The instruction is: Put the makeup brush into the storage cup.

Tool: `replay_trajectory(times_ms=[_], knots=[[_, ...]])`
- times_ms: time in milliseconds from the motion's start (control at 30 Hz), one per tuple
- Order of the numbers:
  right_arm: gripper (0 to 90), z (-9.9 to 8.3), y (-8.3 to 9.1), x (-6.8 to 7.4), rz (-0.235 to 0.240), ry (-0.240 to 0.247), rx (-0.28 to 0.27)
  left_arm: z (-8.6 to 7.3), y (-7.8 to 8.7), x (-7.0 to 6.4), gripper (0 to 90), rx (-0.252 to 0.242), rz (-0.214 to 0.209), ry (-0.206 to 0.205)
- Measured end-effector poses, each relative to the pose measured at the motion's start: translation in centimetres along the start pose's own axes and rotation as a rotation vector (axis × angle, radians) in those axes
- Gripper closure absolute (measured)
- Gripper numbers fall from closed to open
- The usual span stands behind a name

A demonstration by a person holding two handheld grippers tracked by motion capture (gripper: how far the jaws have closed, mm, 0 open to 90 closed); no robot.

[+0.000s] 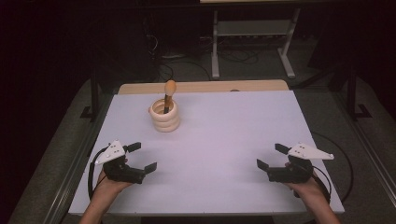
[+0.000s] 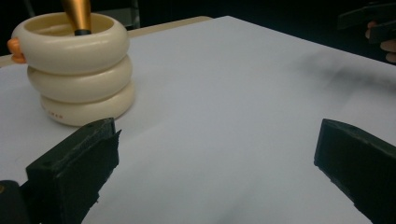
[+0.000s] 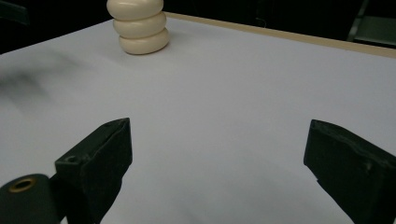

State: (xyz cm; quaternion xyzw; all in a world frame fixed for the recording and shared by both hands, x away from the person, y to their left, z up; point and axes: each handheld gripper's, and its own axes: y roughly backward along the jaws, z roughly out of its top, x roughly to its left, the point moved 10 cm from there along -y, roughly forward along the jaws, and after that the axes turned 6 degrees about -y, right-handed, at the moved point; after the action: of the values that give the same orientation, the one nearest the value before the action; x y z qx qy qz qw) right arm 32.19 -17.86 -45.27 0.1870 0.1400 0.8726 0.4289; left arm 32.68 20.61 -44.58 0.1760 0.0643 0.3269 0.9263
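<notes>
A cream holder (image 1: 165,116) shaped like three stacked rings stands on the white table top (image 1: 219,135), toward the back left. A brush (image 1: 168,95) with a dark stem and an orange-brown head stands upright in it. The holder (image 2: 77,70) is close ahead of my left gripper, with the brush's golden part (image 2: 78,16) rising from it. In the right gripper view the holder (image 3: 139,27) is far off at the upper left. My left gripper (image 1: 142,157) is open near the front left, holding nothing. My right gripper (image 1: 271,156) is open near the front right, holding nothing.
The table's wooden back edge (image 1: 205,87) shows behind the white top. Beyond it stand a white desk frame (image 1: 252,42) and cables on a dark floor. A metal rail (image 1: 70,177) runs along the table's left side. The other hand (image 2: 385,39) appears at the upper right.
</notes>
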Motion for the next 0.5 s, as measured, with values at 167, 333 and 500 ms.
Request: replay_trajectory(times_ms=[167, 333, 500], knots=[[7.0, 0.0, 0.0, 0.0, 0.000, 0.000, 0.002, -0.9, 0.3, 0.1, 0.0, 0.010, 0.006, 0.004], [7.0, -0.1, -0.1, 0.1, 0.002, -0.002, 0.006, -1.5, 0.2, 0.3, 0.0, 0.020, 0.015, 0.007], [7.0, -0.2, -0.1, 0.1, 0.003, 0.002, 0.008, -2.0, 0.0, 0.4, 0.0, 0.039, 0.011, -0.004]])
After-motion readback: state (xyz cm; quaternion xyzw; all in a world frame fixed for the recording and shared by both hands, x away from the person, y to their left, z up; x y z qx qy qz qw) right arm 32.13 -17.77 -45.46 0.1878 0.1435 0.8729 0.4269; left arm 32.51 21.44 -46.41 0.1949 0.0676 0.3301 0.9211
